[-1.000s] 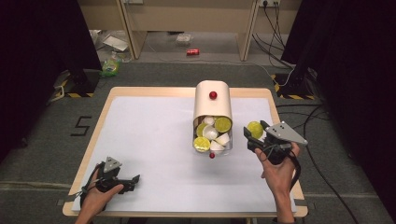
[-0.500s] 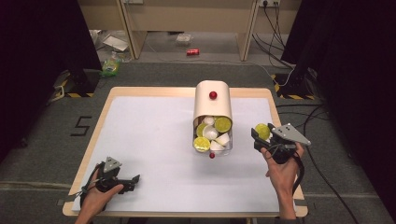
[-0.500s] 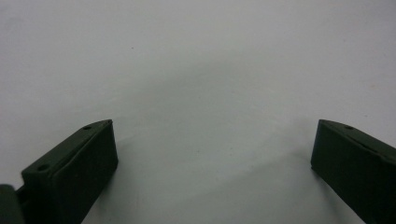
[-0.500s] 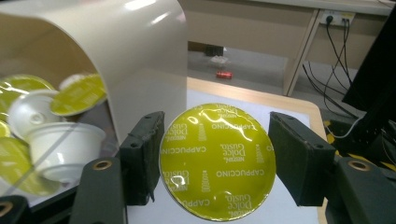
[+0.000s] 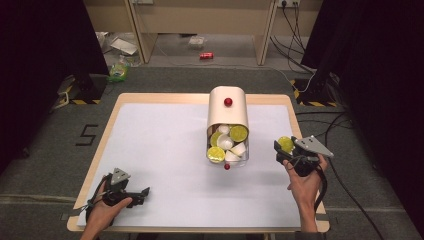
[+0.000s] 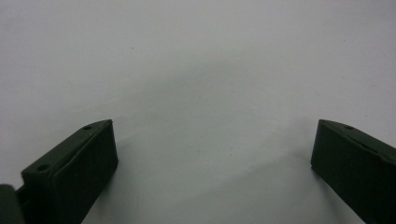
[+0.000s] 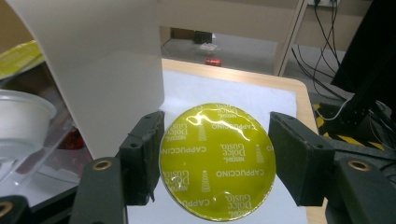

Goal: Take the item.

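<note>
**Yellow-green capsule drawn away from the dispenser**

Yellow-green foil marks the coffee capsule (image 7: 217, 161) clamped between the jaws of the right gripper (image 5: 292, 150), one jaw on each side of its rim, its printed lid facing the right gripper view's camera. A second ago this gripper held the capsule close to the mouth of the dispenser; half a second ago it was already farther right; now it sits near the right edge of the counter (image 5: 165, 135), well apart from the open drawer and lower in the high view. The left gripper (image 5: 131, 192) has not moved: it rests at the near left corner of the counter, its jaws wide apart over the bare white surface, holding nothing.

At the centre of the counter stands the cream dispenser (image 5: 228, 107) with a red knob (image 5: 228, 102) on top. Its clear drawer (image 5: 244, 161) is pulled out toward the person and holds a heap of capsules: some lie foil side up, yellow-green (image 5: 238, 133), others show their white cups (image 5: 226, 143). A second red knob (image 5: 227, 166) sits at the drawer's front. The heap looks the same as before.
</note>
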